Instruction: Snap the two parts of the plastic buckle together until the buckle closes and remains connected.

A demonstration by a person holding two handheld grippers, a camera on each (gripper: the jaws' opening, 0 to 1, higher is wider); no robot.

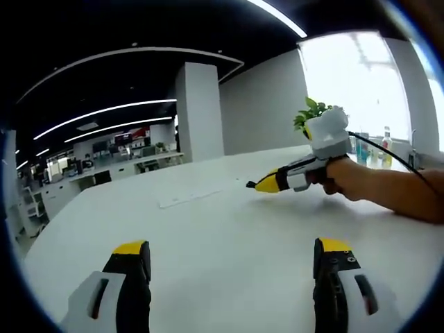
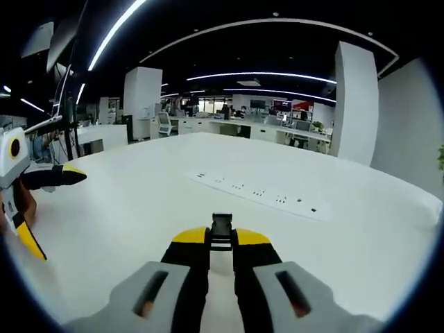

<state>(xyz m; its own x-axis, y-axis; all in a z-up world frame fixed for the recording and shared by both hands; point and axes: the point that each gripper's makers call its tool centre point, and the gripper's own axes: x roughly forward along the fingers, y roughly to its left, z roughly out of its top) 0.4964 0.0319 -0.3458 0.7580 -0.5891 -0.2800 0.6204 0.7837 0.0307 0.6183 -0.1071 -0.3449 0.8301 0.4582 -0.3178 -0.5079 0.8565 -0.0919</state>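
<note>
A potted plant [image 1: 313, 111] stands on the white table [image 1: 208, 229] near a pillar [image 1: 200, 111].

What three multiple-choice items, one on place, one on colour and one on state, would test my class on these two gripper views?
1. Where is the black buckle part?
A. between the right tool's tips
B. flat on the table
C. in the left tool

2. What colour are the tools' tips?
A. red
B. yellow
C. green

3. How stands the left tool?
A. shut on a buckle
B. open, holding nothing
C. shut on a cable

Answers: 1 A, the part sits clamped in the right tool. 2 B, yellow caps top both. 3 B, bare white table shows between its spread tips.
</note>
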